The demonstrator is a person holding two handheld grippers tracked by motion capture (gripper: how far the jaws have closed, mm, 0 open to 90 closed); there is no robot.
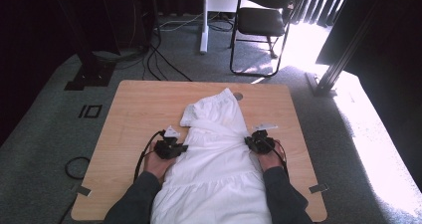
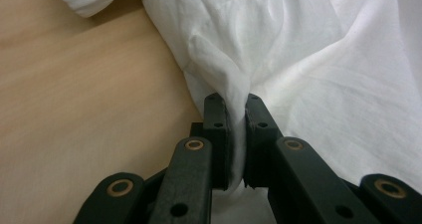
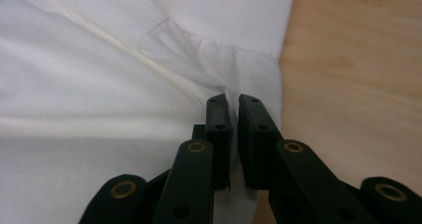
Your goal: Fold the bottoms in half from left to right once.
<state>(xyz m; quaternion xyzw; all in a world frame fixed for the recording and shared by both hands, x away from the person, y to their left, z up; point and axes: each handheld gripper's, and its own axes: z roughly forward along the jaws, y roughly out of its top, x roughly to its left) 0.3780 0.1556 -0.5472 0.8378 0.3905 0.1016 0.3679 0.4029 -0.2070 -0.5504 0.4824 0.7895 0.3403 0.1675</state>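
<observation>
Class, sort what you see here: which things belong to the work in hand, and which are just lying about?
In the job:
- white garment, spread on the wooden table
- left gripper, shut on the garment's edge
- right gripper, shut on the opposite edge

Lying about:
- folding chair
- cables on the carpet
- white stand post
</observation>
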